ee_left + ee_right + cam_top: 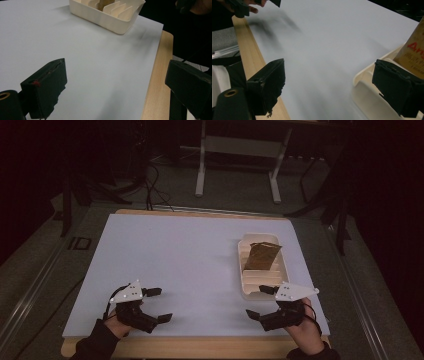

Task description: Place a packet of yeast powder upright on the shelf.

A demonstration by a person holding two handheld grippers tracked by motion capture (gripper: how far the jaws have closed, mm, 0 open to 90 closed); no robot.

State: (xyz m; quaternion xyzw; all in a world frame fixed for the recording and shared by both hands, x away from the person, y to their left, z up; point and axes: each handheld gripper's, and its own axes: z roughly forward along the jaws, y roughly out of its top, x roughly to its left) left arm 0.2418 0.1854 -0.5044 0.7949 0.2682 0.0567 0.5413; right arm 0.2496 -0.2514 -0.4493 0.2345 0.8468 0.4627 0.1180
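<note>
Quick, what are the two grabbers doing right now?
Left gripper: open, holding nothing.
Right gripper: open, holding nothing, beside the white rack.

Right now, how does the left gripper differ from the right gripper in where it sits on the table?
The left gripper hovers over bare white table sheet near the front left corner, far from the cream slotted plastic tray; the right gripper sits at the tray's near end, one jaw over its rim. The brown paper packet in the tray lies nearer the right gripper. Both are open and empty, each held in a hand.
</note>
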